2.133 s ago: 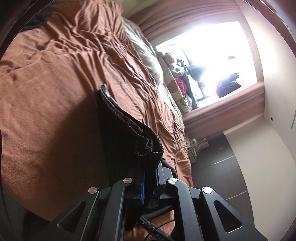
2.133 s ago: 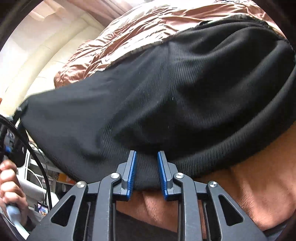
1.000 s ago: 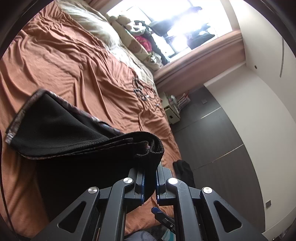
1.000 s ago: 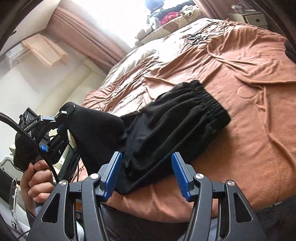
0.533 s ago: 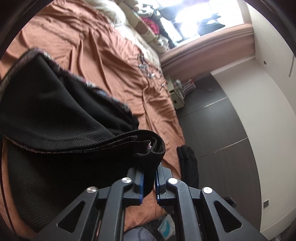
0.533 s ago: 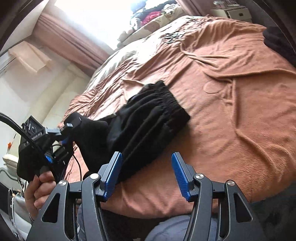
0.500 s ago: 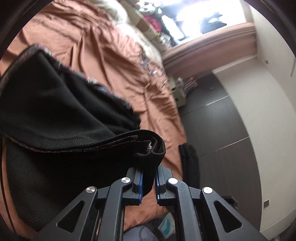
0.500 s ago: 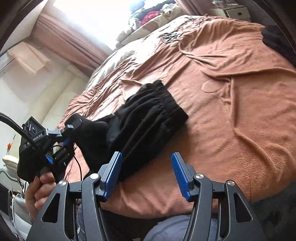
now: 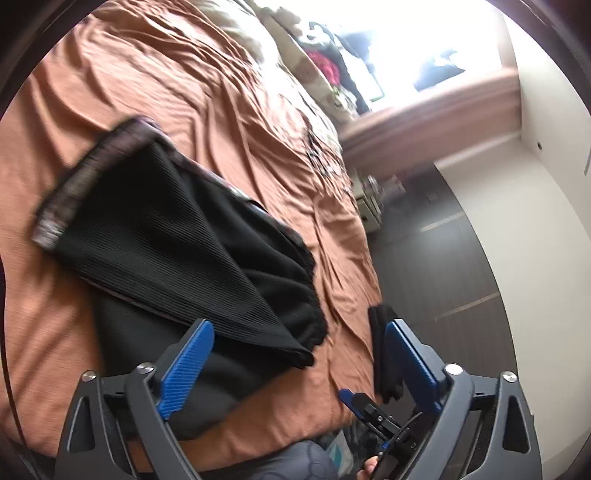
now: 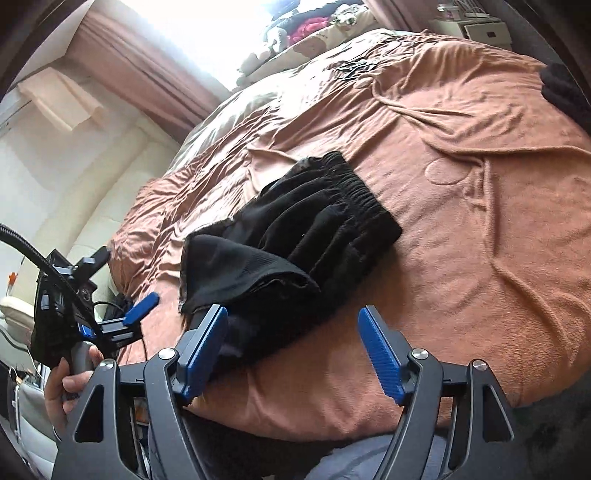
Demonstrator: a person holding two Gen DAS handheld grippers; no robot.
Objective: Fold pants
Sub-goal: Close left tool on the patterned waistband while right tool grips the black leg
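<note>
1. Bed point(image 10: 480, 229) w/ rumpled rust-orange cover fills both views. Bright window point(image 9: 424, 48) at far end, pinkish curtain point(image 10: 147, 81) beside it, soft toys piled on the sill point(image 10: 314, 26). Dark floor and white wall along the bed's right side in left wrist view.
2. Black pants point(image 10: 314, 240) lie folded on the bed's near part, elastic waistband to the right in right wrist view; a loose flap w/ a grey-edged hem point(image 9: 85, 177) rests on top.
3. Small dark cloth point(image 9: 384, 354) at the bed's near right edge; what it is can't be told. Window glare washes out the sill items. Hem is blurred in left wrist view.
4. Left gripper point(image 9: 299, 365) low over the pants' near corner, jaws opening wide, pads clear of fabric. A hand point(image 10: 70, 380) grips its handle.
5. Right gripper point(image 10: 291, 354) above the near bed edge, jaws opening; left pad point(image 10: 201, 354) is just beside the pants' near edge, nothing clamped.
</note>
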